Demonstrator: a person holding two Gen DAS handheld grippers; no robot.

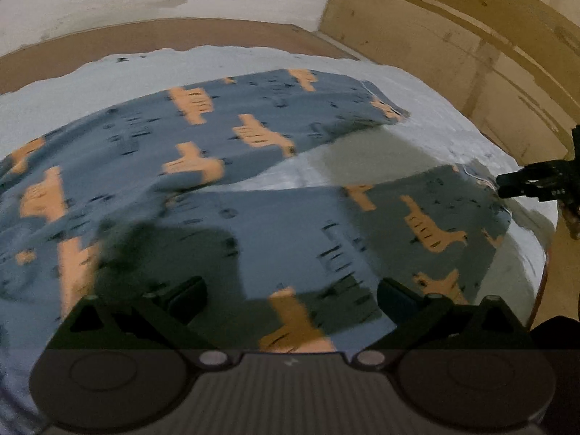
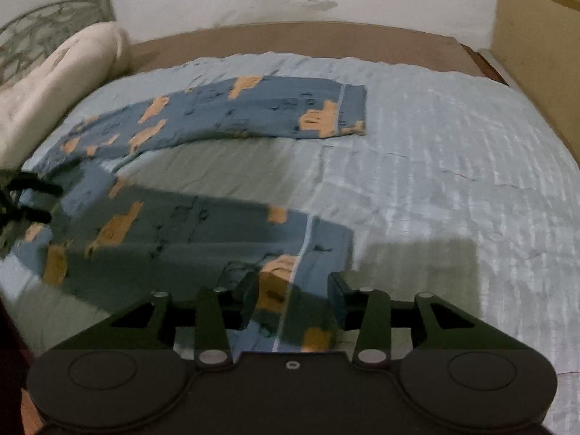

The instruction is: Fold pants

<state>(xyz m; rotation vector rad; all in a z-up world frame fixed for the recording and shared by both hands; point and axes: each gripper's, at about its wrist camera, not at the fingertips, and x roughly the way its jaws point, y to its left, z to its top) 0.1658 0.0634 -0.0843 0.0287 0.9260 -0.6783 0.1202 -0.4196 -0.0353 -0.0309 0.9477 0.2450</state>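
Observation:
Blue pants point(image 1: 203, 166) with orange animal prints lie spread on a light blue bed cover point(image 1: 427, 134), legs apart in a V. My left gripper point(image 1: 291, 299) is open above the near leg close to the waist end. My right gripper point(image 2: 293, 299) is open, its fingers either side of the near leg's cuff point(image 2: 308, 250). The far leg point(image 2: 253, 108) lies flat, its cuff toward the right. The right gripper also shows at the right edge of the left wrist view point(image 1: 529, 181). The left gripper shows at the left edge of the right wrist view point(image 2: 29, 195).
A white pillow point(image 2: 54, 87) and a metal headboard point(image 2: 43, 21) are at the left. A brown bed frame point(image 2: 308, 38) runs along the far side under a white wall. A tan wardrobe point(image 1: 453, 36) stands at the right. The bed's near edge point(image 1: 543, 253) drops off by the right gripper.

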